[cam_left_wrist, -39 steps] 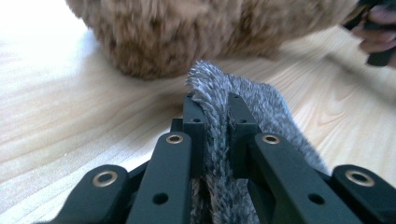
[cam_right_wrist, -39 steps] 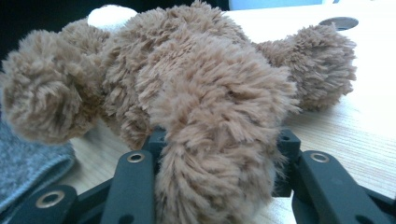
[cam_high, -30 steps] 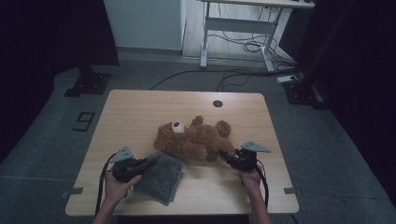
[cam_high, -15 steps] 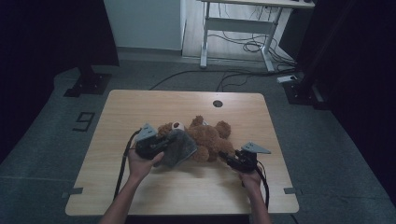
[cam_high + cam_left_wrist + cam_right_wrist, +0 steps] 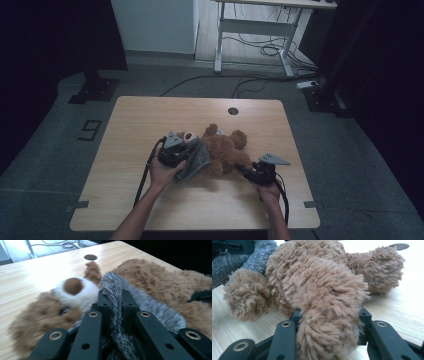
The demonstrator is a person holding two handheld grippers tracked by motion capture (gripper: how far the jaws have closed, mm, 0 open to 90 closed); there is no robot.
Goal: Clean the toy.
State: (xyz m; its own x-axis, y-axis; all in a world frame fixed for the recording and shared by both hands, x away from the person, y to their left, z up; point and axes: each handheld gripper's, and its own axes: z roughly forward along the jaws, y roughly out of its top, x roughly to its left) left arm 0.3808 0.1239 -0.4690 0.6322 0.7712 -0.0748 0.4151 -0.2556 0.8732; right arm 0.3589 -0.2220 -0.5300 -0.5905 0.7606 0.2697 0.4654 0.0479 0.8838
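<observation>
One brown plush teddy bear (image 5: 225, 150) lying mid light wooden counter (image 5: 150, 120). One grey fuzzy cloth (image 5: 196, 161) pinched in my left gripper (image 5: 186, 156) fingers, draped at bear's head. Right gripper (image 5: 246, 172) fingers clamp bear's leg.

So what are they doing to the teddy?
A person is working with two claws at a wooden table. The left claw is clamped on a fuzzy grey cloth, holding it against the fluffy brown teddy bear. The right claw grips one of the bear's limbs, pinning it in place.
</observation>
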